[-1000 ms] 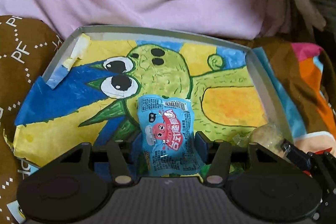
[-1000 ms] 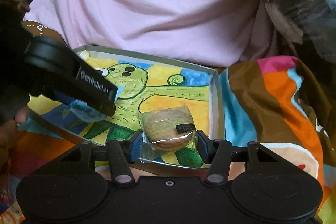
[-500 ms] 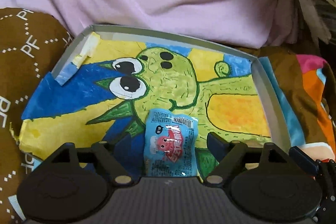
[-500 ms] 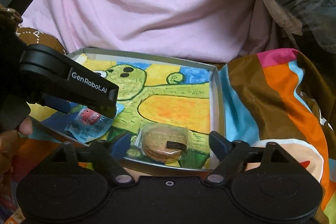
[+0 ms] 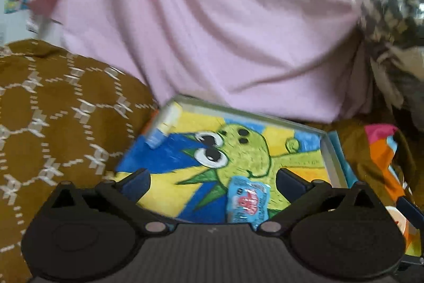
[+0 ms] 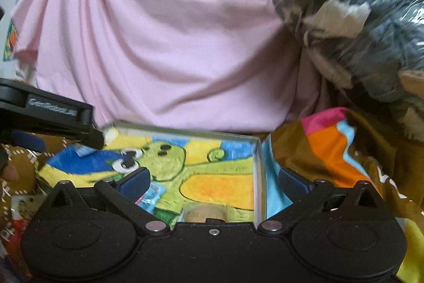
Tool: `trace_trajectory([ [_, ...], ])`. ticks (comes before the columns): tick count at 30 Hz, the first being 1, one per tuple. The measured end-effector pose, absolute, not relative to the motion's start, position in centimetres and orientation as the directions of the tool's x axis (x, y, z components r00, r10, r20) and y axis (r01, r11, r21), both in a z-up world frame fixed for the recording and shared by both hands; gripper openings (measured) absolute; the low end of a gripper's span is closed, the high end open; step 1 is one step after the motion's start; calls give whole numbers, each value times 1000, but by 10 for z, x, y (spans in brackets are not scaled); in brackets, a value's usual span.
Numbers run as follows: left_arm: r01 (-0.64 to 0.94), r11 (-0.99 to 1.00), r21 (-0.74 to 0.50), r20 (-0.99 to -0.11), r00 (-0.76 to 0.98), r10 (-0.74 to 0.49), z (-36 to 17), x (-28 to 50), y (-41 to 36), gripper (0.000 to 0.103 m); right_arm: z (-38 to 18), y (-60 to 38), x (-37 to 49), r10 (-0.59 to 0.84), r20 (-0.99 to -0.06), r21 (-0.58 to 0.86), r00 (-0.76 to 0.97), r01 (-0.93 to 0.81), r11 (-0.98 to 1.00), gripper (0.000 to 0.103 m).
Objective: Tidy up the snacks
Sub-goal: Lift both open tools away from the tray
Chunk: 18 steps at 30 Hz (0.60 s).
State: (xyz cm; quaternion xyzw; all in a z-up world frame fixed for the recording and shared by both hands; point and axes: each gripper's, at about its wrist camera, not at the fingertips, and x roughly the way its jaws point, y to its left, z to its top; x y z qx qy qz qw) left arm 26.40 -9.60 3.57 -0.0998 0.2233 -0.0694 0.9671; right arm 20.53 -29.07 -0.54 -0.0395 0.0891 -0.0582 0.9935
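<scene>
Both snacks placed: blue packet (image 5: pixel 247 199), cookie (image 6: pixel 204 214) lie in tray (image 5: pixel 328 147); left gripper (image 5: pixel 212 181), right gripper (image 6: pixel 213 181) spread, empty; next likely: find another snack

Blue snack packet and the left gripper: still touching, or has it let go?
Apart. The left wrist view shows the left gripper open wide, with the blue snack packet lying in the tray, clear of both fingers.

Both views are lit softly and evenly, with no hard shadows. Motion blur smears the pink cloth (image 5: pixel 212 31) and the brown patterned fabric (image 5: pixel 58 108) at left. Glare streaks the clear plastic bag (image 6: pixel 371 17) at far right. Fisheye bending darkens the 4 corners.
</scene>
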Motion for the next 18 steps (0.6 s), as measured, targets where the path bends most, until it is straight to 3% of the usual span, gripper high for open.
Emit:
trace_trajectory([
  [11, 26, 965, -262, -348, 930, -120, 43, 164, -45, 103, 24, -260, 125, -60, -121, -108, 991, 47, 993, 102],
  [18, 23, 972, -235, -351, 930, -108, 43, 111, -25, 103, 29, -241, 73, -30, -164, -107, 986, 12, 994, 102],
])
